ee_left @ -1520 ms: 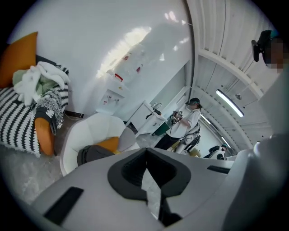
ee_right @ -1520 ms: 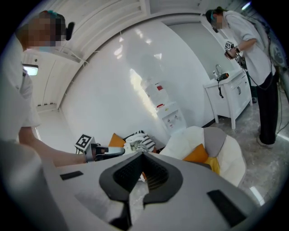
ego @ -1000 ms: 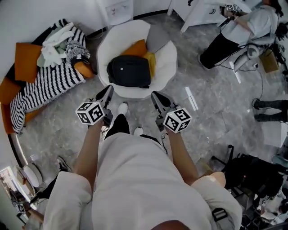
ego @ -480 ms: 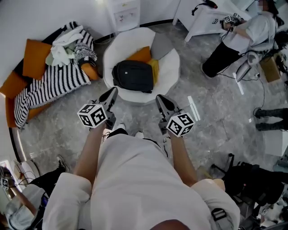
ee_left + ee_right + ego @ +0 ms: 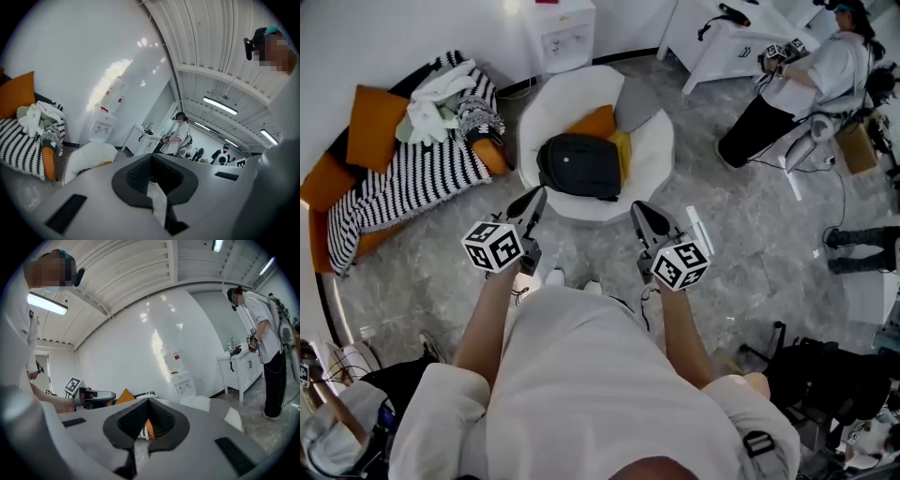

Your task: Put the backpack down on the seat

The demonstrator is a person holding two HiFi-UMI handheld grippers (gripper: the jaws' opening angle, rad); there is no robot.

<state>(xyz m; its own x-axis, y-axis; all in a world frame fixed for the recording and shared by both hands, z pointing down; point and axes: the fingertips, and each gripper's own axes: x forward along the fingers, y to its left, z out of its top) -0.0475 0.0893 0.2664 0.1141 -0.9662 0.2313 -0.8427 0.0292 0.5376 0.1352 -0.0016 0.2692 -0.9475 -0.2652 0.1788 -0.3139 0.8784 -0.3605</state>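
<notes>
Left gripper [image 5: 534, 197]: jaws pressed together, nothing between. Right gripper [image 5: 642, 210], side by side with it: jaws likewise closed on nothing. Black backpack [image 5: 579, 166] flat on the white round chair [image 5: 546, 98], straight ahead of both, apart from them.

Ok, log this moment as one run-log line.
backpack: lying on white seat | left gripper: shut, empty | right gripper: shut, empty | neither touches backpack
</notes>
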